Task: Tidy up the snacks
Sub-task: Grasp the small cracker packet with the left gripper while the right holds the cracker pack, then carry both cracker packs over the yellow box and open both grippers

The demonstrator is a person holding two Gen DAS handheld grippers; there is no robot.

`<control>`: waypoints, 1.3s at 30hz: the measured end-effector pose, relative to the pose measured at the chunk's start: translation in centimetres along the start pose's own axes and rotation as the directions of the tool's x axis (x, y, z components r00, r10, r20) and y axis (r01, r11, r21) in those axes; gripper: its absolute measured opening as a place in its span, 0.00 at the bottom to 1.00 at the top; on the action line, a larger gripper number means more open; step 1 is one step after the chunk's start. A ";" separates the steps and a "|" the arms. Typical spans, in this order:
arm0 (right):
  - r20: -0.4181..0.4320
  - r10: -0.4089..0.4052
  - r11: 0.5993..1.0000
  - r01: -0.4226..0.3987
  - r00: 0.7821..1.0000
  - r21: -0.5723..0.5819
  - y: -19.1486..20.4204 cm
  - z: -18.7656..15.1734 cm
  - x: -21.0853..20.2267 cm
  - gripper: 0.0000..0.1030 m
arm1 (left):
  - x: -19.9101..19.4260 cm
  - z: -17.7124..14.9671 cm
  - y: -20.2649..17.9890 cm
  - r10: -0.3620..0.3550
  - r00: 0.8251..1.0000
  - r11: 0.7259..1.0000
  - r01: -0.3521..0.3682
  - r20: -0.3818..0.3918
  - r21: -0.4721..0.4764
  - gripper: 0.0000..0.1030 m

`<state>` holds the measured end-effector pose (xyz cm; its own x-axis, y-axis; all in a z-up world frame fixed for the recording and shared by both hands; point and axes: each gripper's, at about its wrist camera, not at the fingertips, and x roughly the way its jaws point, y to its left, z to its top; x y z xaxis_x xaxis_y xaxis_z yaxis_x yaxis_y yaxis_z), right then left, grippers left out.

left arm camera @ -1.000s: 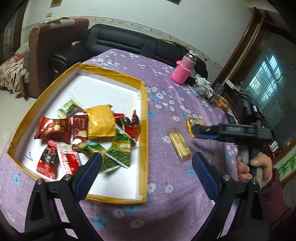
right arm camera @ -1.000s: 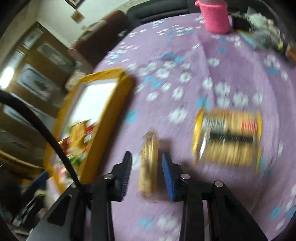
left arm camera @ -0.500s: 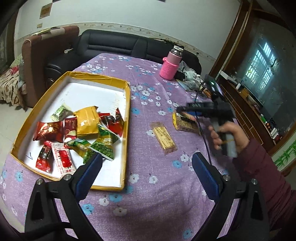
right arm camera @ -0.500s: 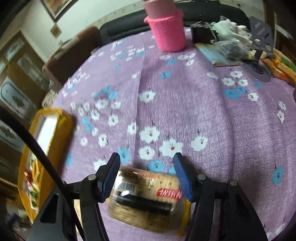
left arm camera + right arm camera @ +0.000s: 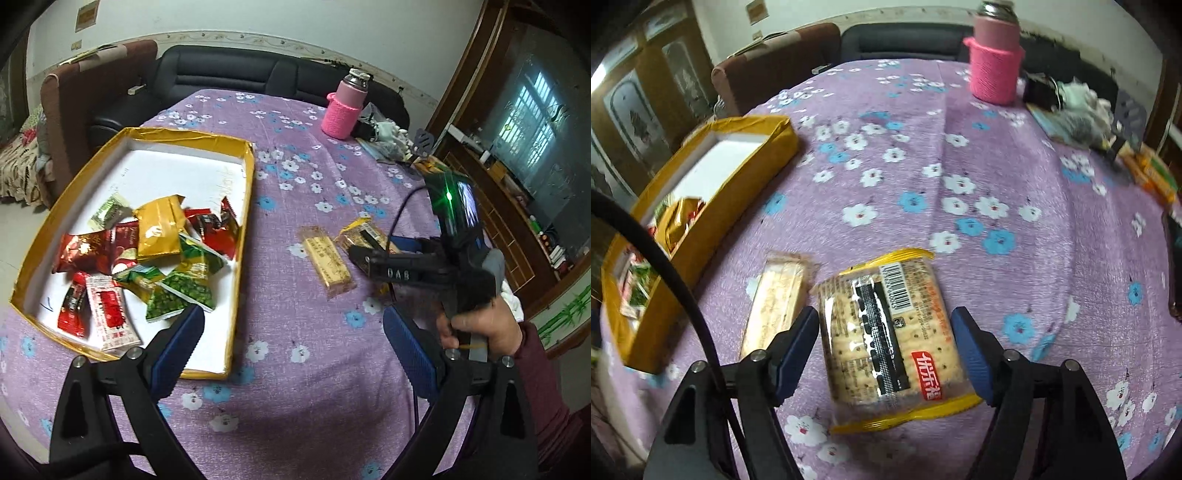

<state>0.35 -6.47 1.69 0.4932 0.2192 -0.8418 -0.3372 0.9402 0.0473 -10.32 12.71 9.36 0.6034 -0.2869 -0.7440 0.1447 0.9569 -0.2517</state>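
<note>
A gold-rimmed white tray (image 5: 248,206) on the purple flowered tablecloth holds several snack packets, red, green and gold. To its right lie a slim biscuit bar (image 5: 327,260) and a yellow-edged cracker pack (image 5: 364,234). In the right wrist view the cracker pack (image 5: 886,332) lies flat between the blue pads of my right gripper (image 5: 884,319). Its jaws are opening and straddle the pack without squeezing it. The slim bar (image 5: 775,299) lies just left of it. My left gripper (image 5: 291,319) hangs open and empty over the cloth by the tray's near right corner.
A pink-sleeved flask (image 5: 343,114) stands at the back of the table, with a heap of small clutter (image 5: 1078,107) to its right. Orange packets (image 5: 1156,173) and a dark phone (image 5: 1174,266) lie near the right edge. A sofa and an armchair stand behind the table.
My right gripper left the slim bar, swung over to the cracker pack and widened its jaws around it. The left gripper drifted slightly, still open.
</note>
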 end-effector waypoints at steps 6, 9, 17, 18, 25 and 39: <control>0.085 0.013 0.997 -0.020 0.996 0.078 -1.4 -0.9 -0.9 0.67 | 2.4 0.9 -1.5 0.035 0.998 0.998 -0.033 -0.050 0.046 0.82; 0.161 0.048 0.985 -0.074 0.986 0.156 -3.6 -1.1 -2.2 0.67 | 4.8 1.6 -3.2 0.021 0.994 0.997 -0.013 -0.106 0.076 0.60; 0.222 0.090 0.960 -0.144 0.971 0.240 -6.3 -1.0 -3.3 0.68 | 11.6 3.8 -6.4 0.135 0.981 0.980 -0.111 -0.140 0.168 0.61; 0.224 0.100 0.958 -0.154 0.970 0.242 -6.3 -1.0 -3.3 0.68 | 12.2 3.9 -6.3 0.148 0.979 0.977 -0.122 -0.144 0.173 0.61; 0.231 0.127 0.950 -0.186 0.965 0.253 -6.4 -1.5 -3.5 0.67 | 15.2 3.5 -6.1 0.212 0.961 0.962 -0.173 -0.177 0.213 0.61; 0.259 0.136 0.945 -0.204 0.956 0.256 -6.5 -1.6 -3.5 0.67 | 11.1 3.9 -4.4 0.107 0.989 0.988 -0.094 -0.104 0.120 0.35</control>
<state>-0.43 -13.77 3.44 0.6330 0.4052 -0.6596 -0.2136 0.9104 0.3543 -1.22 5.48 4.68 0.5306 -0.1858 -0.8270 0.1800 0.9781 -0.1042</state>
